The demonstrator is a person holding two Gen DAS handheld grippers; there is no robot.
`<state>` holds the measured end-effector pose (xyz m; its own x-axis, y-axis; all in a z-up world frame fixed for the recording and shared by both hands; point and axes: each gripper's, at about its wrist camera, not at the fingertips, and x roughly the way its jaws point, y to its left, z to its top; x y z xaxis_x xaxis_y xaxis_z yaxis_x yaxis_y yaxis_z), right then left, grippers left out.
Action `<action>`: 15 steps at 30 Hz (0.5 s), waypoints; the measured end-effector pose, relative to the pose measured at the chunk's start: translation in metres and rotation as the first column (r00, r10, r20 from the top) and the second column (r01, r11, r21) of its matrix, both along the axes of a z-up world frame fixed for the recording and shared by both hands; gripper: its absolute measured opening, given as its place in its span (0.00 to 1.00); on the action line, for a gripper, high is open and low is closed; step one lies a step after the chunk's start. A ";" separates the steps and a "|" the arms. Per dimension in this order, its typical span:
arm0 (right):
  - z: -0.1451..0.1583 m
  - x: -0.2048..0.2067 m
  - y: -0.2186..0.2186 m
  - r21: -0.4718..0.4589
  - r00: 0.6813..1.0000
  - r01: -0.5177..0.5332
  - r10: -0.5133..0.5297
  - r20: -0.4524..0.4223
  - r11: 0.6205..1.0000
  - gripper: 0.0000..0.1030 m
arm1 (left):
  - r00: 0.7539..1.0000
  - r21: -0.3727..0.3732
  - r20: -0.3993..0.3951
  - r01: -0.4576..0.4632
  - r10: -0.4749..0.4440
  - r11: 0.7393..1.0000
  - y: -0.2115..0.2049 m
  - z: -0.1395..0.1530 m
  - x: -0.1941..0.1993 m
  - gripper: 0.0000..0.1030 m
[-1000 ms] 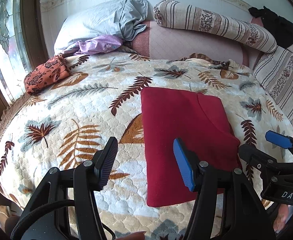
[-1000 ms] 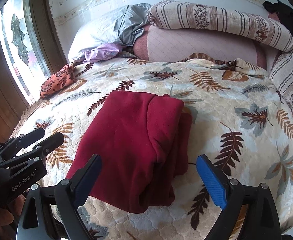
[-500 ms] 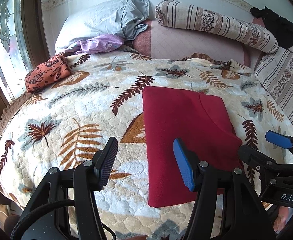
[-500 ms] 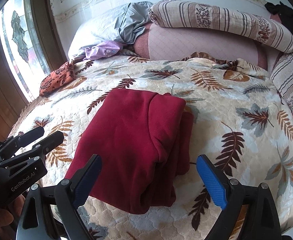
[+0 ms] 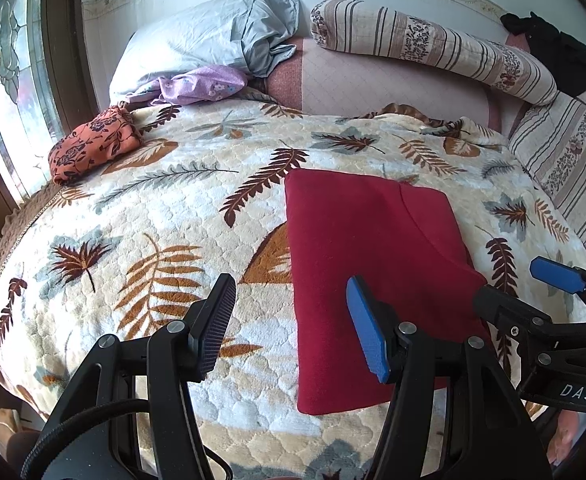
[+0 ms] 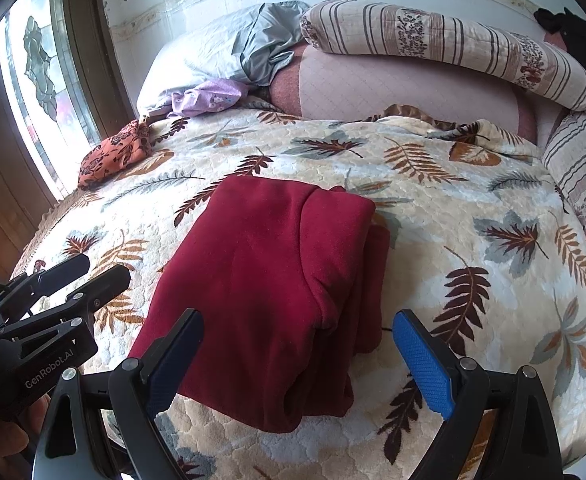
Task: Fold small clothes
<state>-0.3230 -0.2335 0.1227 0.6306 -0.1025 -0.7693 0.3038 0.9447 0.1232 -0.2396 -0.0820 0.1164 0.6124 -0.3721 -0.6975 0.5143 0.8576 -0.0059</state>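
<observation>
Dark red fleece garment [image 6: 269, 288] is lying folded into a rectangle on the leaf-print quilted bed [image 5: 133, 240], left gripper [image 5: 291, 322] and right gripper [image 6: 297, 356] hovering beside it, jaws spread, holding nothing; likely one final fold remaining.

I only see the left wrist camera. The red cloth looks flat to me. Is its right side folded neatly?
Observer: Not quite. From the right wrist camera, the red cloth shows stacked layers along that side, and a lower layer pokes out past the top one.
Kid: Is the right gripper holding it?
Observer: No. The right gripper has its jaws wide open and empty, with the cloth's near edge showing between them.
</observation>
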 end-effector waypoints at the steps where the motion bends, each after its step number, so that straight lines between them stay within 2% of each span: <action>1: 0.000 0.000 0.000 0.000 1.000 -0.001 0.001 0.000 1.000 0.91 | 1.000 0.001 0.000 -0.001 0.001 1.000 0.000 -0.001 0.000 0.56; 15: -0.003 0.005 0.000 -0.001 1.000 -0.006 0.006 -0.014 1.000 0.91 | 1.000 0.001 0.000 0.000 0.000 1.000 0.000 -0.001 0.000 0.56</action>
<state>-0.3181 -0.2336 0.1202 0.6206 -0.0996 -0.7778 0.3002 0.9465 0.1183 -0.2393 -0.0825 0.1156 0.6123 -0.3711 -0.6981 0.5140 0.8578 -0.0053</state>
